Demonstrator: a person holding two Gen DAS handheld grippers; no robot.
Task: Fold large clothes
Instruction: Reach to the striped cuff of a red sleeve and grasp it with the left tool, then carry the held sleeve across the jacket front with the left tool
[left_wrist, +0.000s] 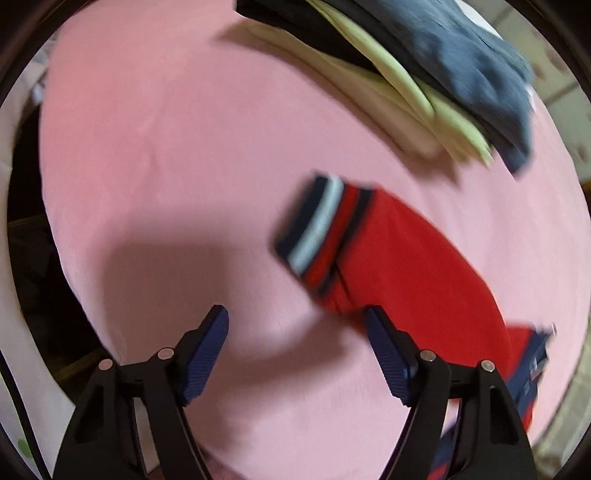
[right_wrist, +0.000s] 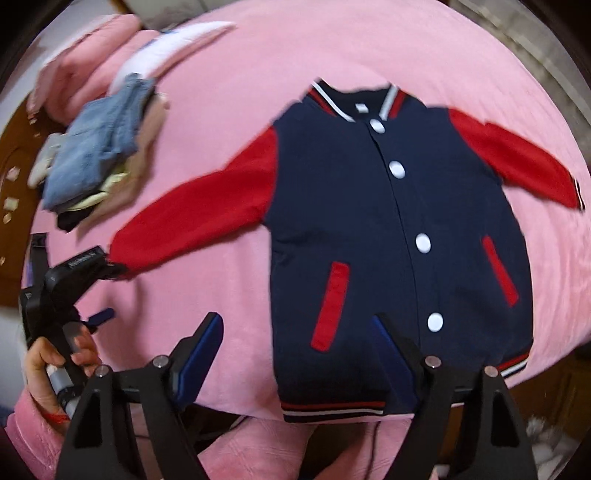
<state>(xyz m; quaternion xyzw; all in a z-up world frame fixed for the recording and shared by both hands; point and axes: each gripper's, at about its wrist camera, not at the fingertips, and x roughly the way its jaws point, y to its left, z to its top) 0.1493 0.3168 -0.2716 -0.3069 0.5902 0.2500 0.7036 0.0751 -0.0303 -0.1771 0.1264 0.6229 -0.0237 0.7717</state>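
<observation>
Navy pads line both fingers of the right tool (right_wrist: 297, 330), which hovers spread wide just above the hem of the jacket (right_wrist: 399, 236), holding nothing. One finger hangs over bare pink cover, the other over the navy front near the lowest white snap. That jacket lies flat and face up on the pink bed (right_wrist: 229, 122), snapped closed, collar away from the right wrist camera, both red sleeves stretched out to the sides.

At the lower left edge of the right wrist view, the person's left hand (right_wrist: 46, 369), in a pink cuff, grips the handle of the left tool (left_wrist: 297, 319), wrist bent, the tool's body held just above the end of the red sleeve (right_wrist: 192, 218). From the left wrist camera that tool is also spread wide and empty; its one finger hangs beside the red sleeve near the striped cuff (left_wrist: 317, 229), the other over bare cover. Whether the finger touches the sleeve cannot be told through the blur.

Farther off on the bed sits a stack of folded clothes (right_wrist: 99, 147), with denim on top and pale and dark layers beneath.
</observation>
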